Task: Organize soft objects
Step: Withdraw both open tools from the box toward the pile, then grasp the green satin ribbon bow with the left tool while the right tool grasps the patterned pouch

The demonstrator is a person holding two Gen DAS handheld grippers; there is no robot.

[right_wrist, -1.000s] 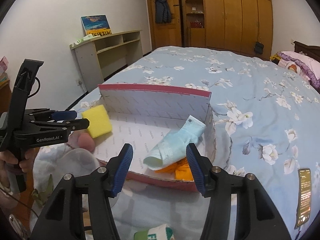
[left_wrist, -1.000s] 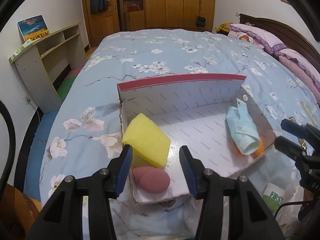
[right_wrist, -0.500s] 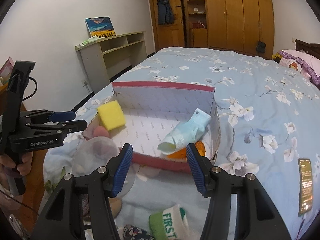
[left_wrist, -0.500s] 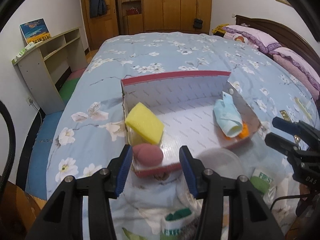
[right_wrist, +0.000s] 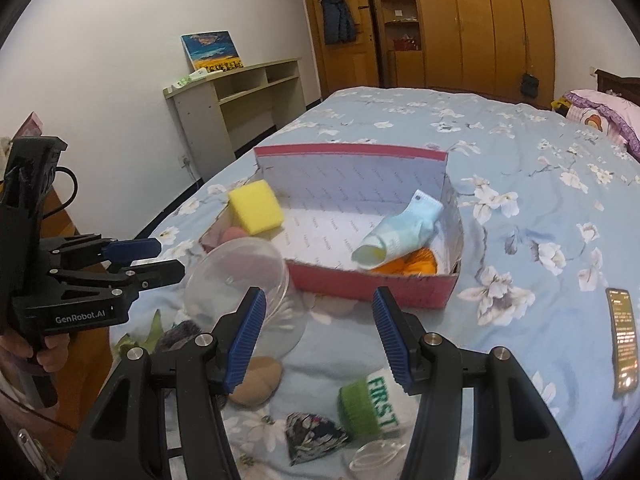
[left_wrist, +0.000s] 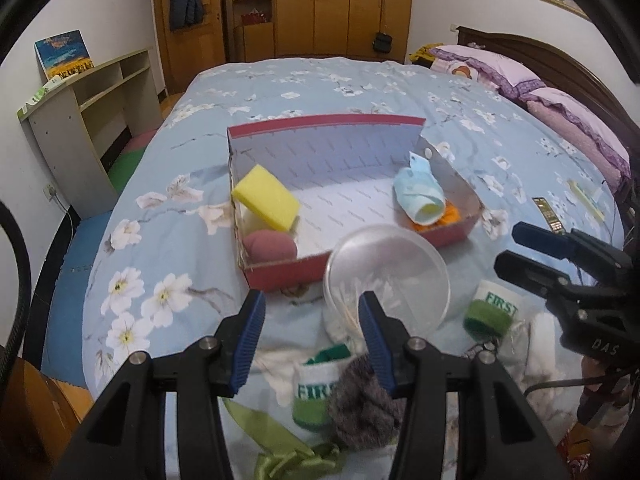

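Both tongs (left_wrist: 312, 334) (right_wrist: 318, 336) have drawn back from the red box (left_wrist: 280, 270), empty.

Both tongs, left (left_wrist: 311, 336) and right (right_wrist: 318, 336), hang tilted downward, blue-padded jaws apart and gripping nothing.

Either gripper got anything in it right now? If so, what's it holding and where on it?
Nothing is held. The left gripper and right gripper both stand open with empty jaws above the bed, short of the red box.
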